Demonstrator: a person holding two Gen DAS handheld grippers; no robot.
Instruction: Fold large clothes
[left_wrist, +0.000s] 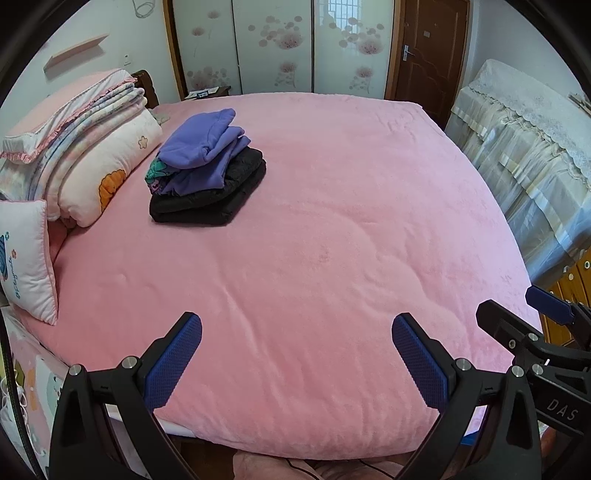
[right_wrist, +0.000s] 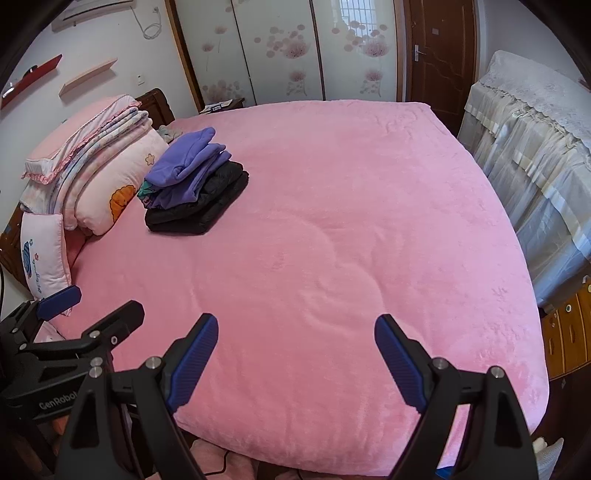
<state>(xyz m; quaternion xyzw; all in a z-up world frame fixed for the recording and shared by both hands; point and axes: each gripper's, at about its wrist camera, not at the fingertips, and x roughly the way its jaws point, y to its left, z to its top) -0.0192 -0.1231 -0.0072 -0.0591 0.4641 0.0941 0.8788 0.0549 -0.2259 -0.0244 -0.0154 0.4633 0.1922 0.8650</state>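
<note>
At the far left a stack of folded pink floral quilts (left_wrist: 92, 147) rests against the headboard, a small white cushion (left_wrist: 26, 258) below it. Just beside them, on the fuzzy pink bedspread (left_wrist: 332, 221), sits a pile of folded clothes (left_wrist: 207, 166), purple over black. The left gripper (left_wrist: 295, 354) and right gripper (right_wrist: 295, 354) hover over the near edge, jaws spread, holding nothing. A lace-draped cabinet (left_wrist: 517, 147) stands right.
</note>
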